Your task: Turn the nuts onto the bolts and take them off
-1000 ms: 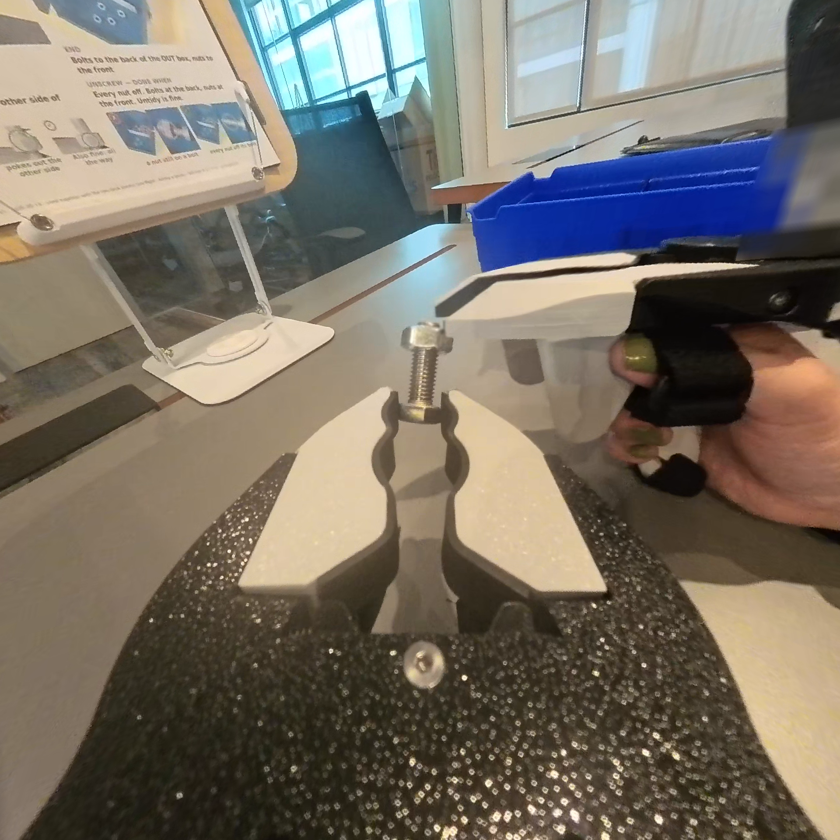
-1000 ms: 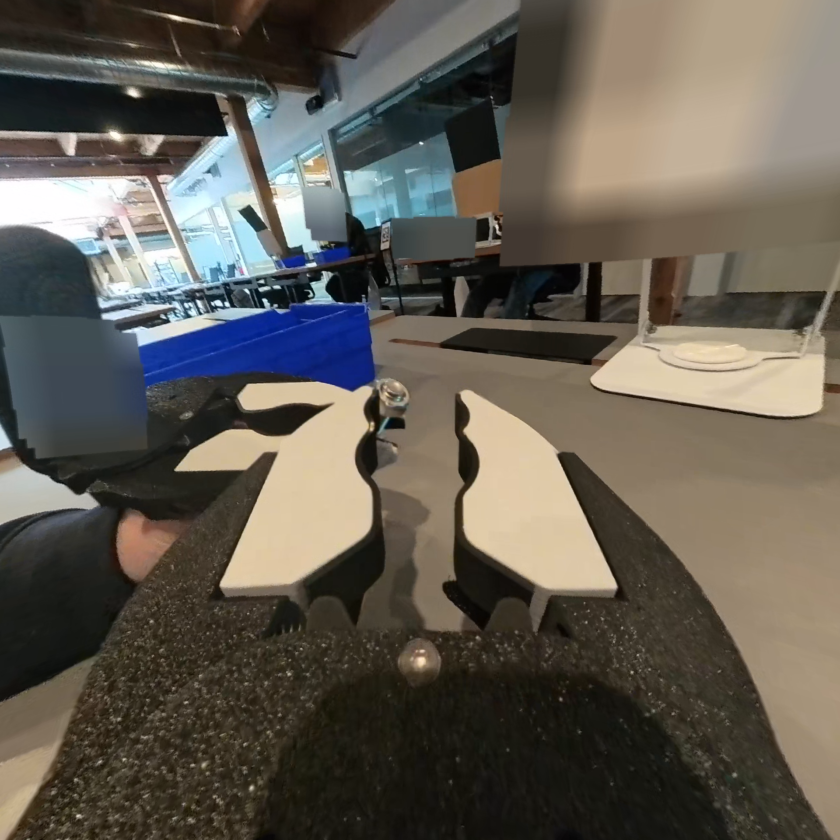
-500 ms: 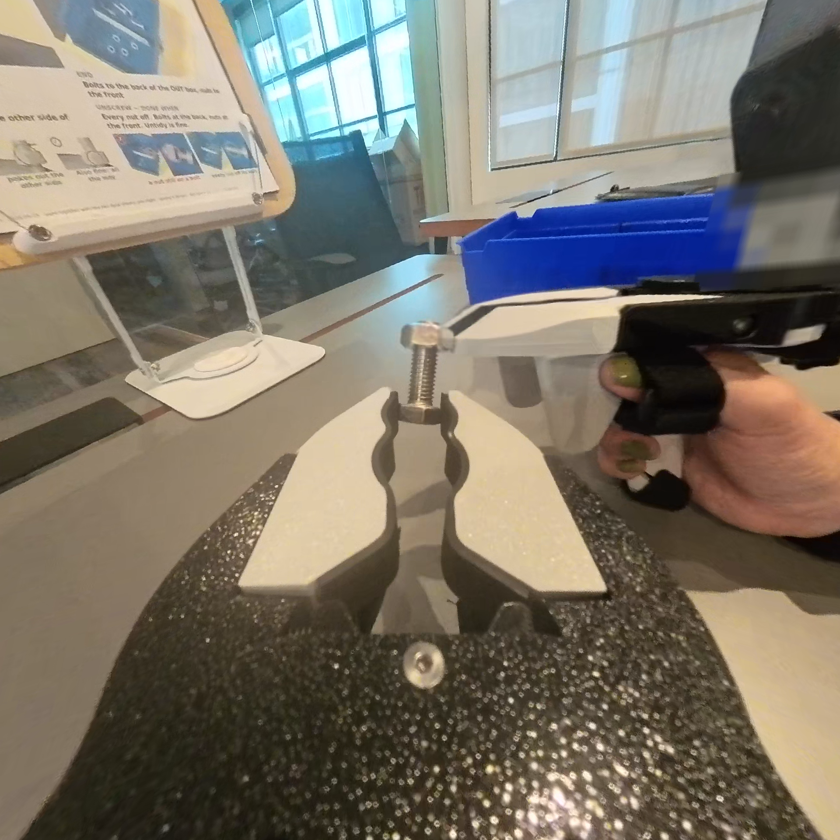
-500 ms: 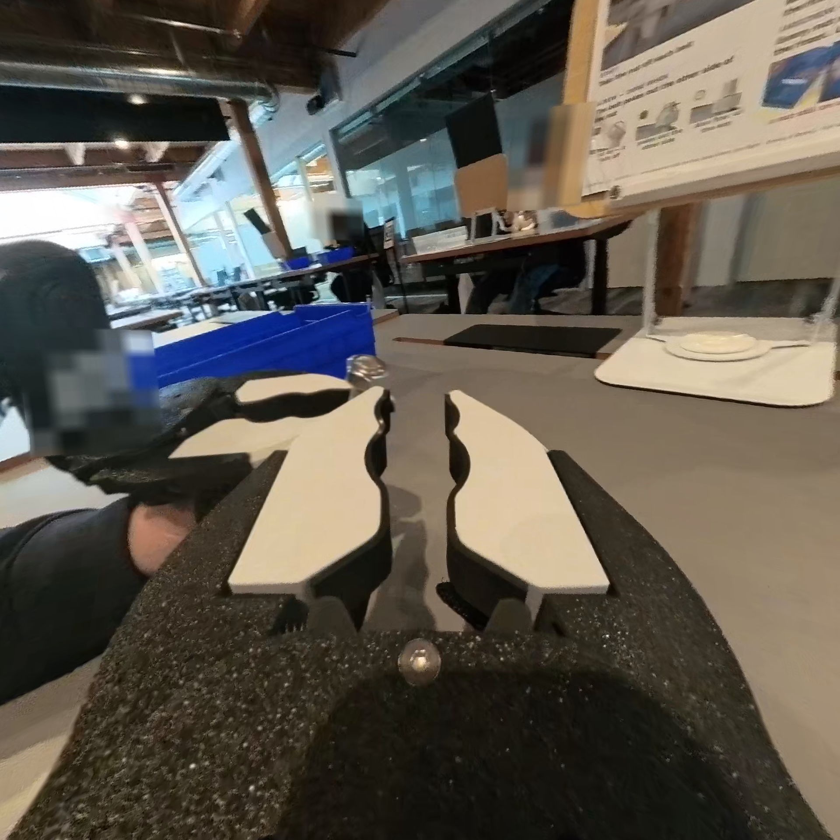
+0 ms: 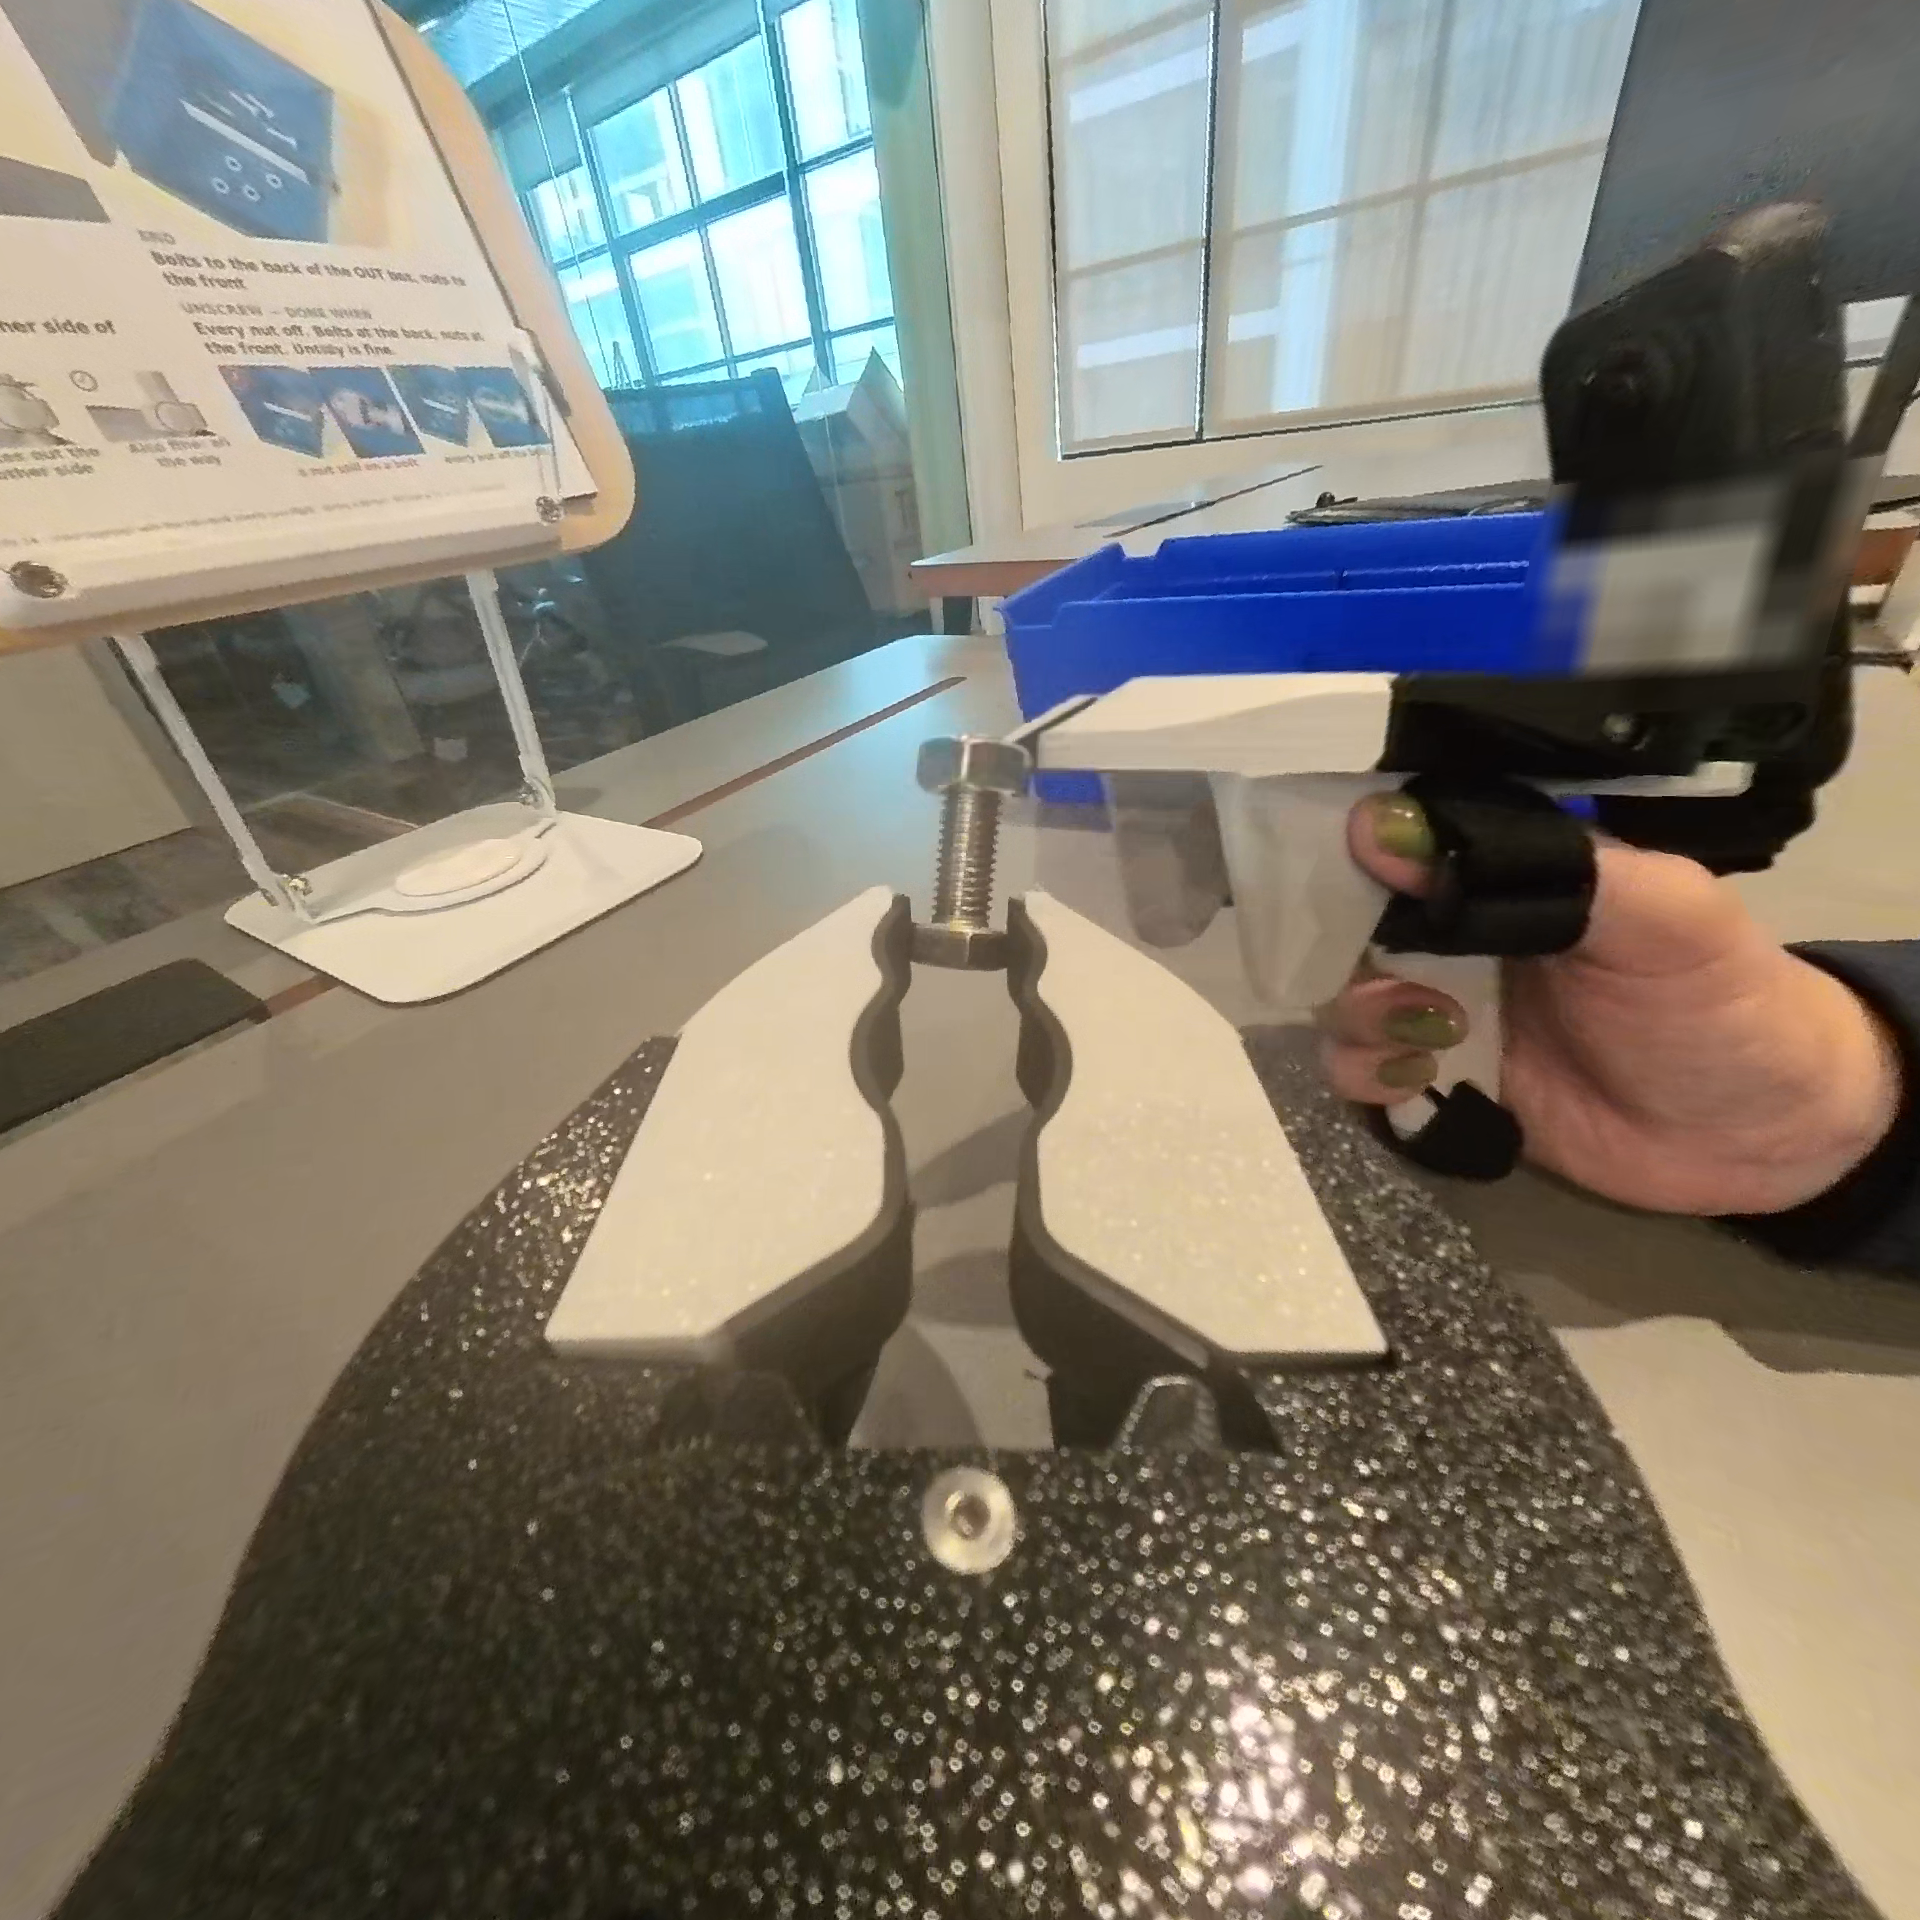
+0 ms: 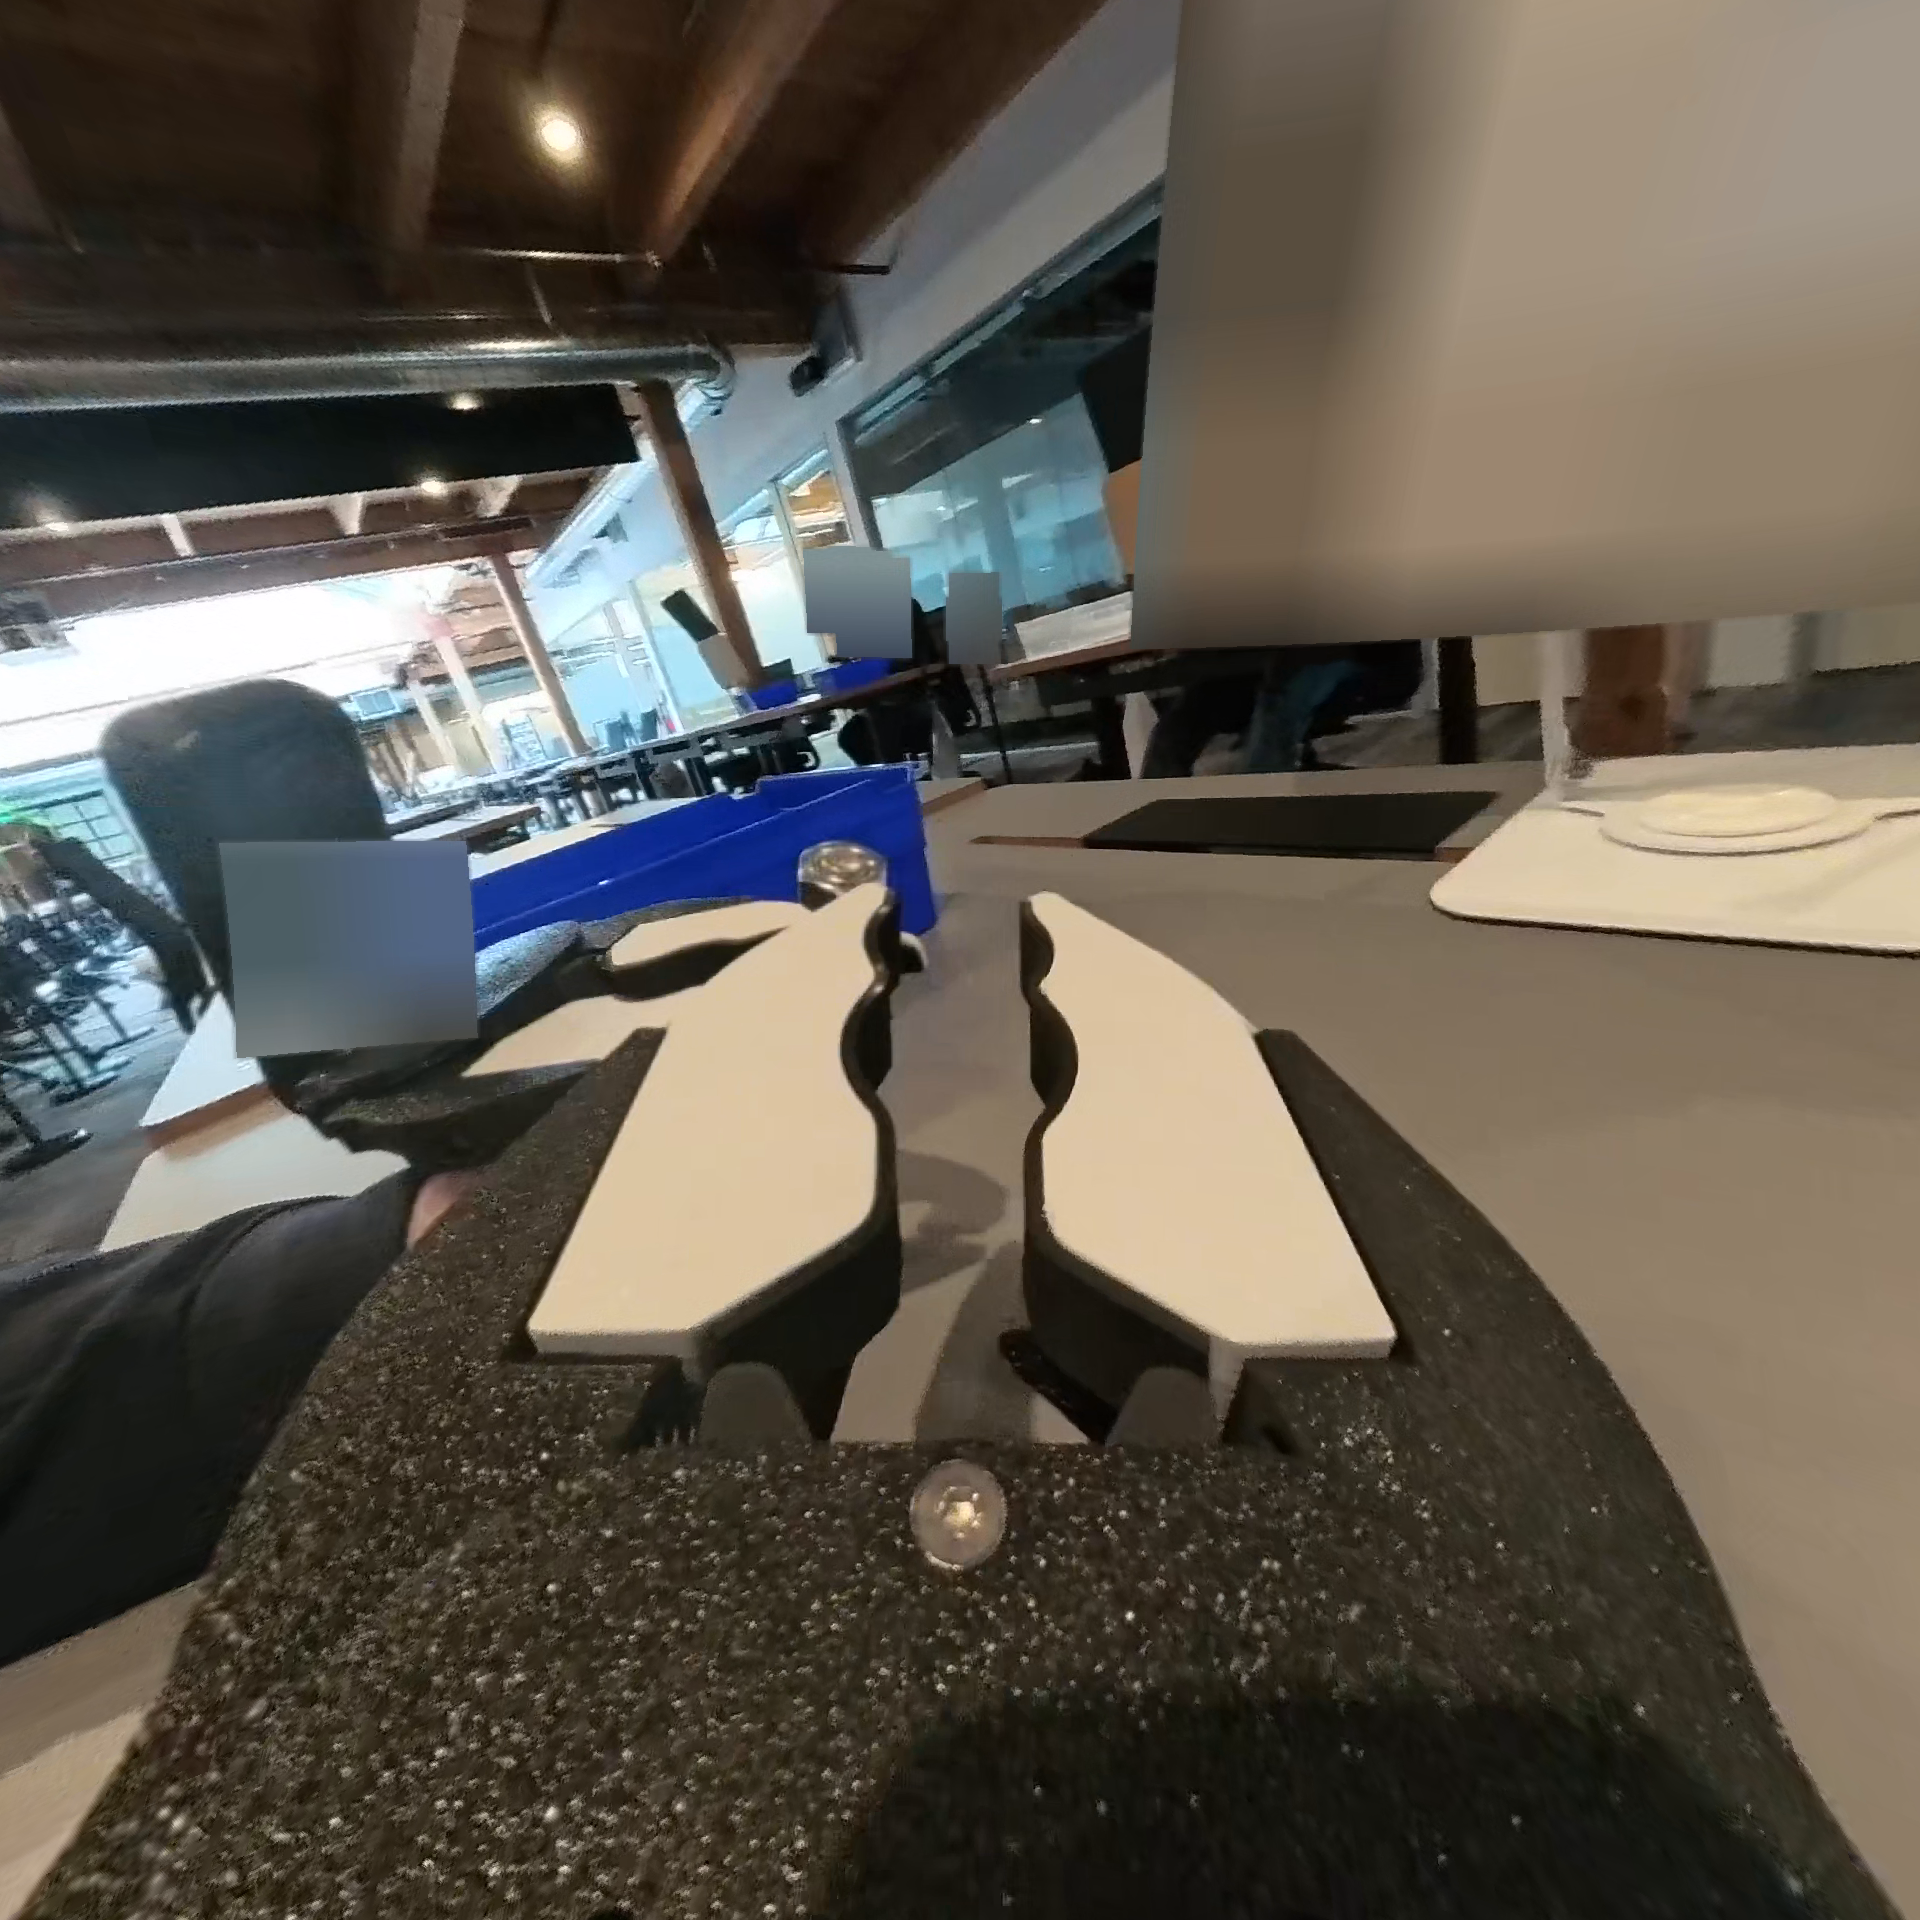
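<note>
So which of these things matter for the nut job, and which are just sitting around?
In play:
bolt, held upright by its head
nut at its top
left gripper
right gripper, open beside the nut
blue bin

Lying about:
instruction stand
black mat

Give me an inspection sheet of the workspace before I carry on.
Surface: grey table, smooth.
Job's things: bolt upright, nut at its top; blue bin behind.
Clutter: white sheet stand, black mat.
Grippers: left hand-held gripper shut on the bolt's lower end; right hand-held gripper open, one fingertip against the nut.
Cables: nothing seen.
Surroundings: windows, other desks.
</note>
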`<move>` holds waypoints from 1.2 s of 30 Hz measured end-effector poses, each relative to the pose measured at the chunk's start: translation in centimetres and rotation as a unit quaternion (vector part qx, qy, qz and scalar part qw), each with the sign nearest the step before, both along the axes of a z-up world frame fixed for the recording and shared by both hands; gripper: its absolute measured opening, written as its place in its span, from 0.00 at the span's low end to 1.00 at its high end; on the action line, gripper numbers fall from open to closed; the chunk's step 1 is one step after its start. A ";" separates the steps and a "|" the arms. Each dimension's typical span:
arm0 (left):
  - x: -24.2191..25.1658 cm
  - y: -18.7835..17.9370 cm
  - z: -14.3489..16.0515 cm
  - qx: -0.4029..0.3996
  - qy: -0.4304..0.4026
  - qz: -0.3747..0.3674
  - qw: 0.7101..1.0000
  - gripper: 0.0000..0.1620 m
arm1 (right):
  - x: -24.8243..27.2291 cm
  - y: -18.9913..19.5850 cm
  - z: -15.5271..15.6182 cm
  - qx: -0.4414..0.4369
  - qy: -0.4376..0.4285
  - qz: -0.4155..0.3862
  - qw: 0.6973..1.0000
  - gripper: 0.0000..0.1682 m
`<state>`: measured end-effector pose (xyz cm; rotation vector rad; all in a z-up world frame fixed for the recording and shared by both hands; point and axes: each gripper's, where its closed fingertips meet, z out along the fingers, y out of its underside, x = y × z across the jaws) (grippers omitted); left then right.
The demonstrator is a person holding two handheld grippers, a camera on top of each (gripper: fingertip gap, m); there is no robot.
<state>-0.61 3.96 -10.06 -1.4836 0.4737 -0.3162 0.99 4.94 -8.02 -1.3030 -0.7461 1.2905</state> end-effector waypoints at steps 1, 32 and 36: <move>0.0 0.0 0.0 -0.001 -0.002 0.000 1.000 0.11 | -0.1 -0.2 0.2 0.006 0.004 0.008 1.000 0.14; -0.5 -0.4 1.0 0.026 -0.043 -0.015 0.999 0.11 | -0.1 0.4 1.3 -0.010 0.053 0.017 0.998 0.22; -0.3 -0.4 0.9 0.025 -0.034 -0.015 0.999 0.11 | -1.6 -1.2 1.4 0.018 0.034 0.047 0.998 0.22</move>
